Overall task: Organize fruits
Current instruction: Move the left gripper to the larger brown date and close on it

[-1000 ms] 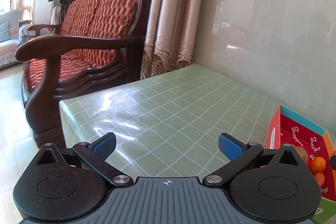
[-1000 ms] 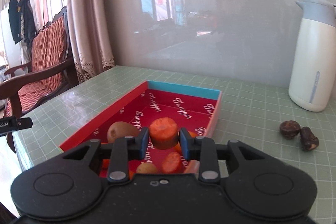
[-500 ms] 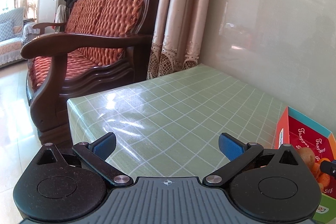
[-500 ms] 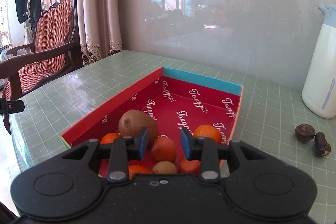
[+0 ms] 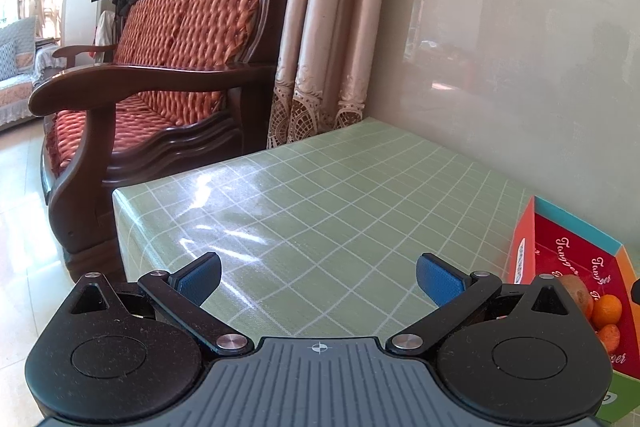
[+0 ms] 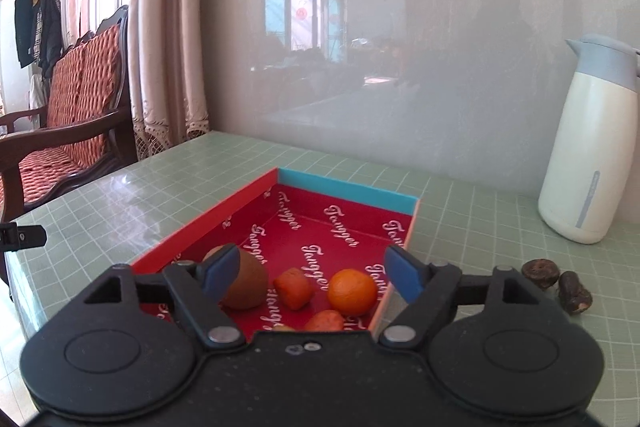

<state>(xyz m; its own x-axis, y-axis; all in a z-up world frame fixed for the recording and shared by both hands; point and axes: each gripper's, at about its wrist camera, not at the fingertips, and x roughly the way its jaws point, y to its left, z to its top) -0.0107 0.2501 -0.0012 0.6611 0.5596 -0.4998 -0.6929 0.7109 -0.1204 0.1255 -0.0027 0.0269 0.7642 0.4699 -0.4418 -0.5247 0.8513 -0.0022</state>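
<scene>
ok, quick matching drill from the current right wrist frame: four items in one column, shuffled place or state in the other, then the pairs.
Items
1. kiwi
2. round orange
3. white flask
4. right gripper

Places or states
A. upright on the tablecloth, right of the box
B. jaws have just been opening, nothing between the pads
C. in the red box, near its left wall
D. in the red box, near its right wall

Pairs: 1-C, 2-D, 3-A, 4-B

Reds and oranges on a pale green grid

The box [image 6: 316, 183] is red inside with white script and one turquoise end wall; an orange tangerine [image 6: 352, 291], a brown kiwi [image 6: 246, 285]; green white-checked tablecloth [image 5: 340, 203]; white, grey-blue-topped flask [image 6: 588, 147].
</scene>
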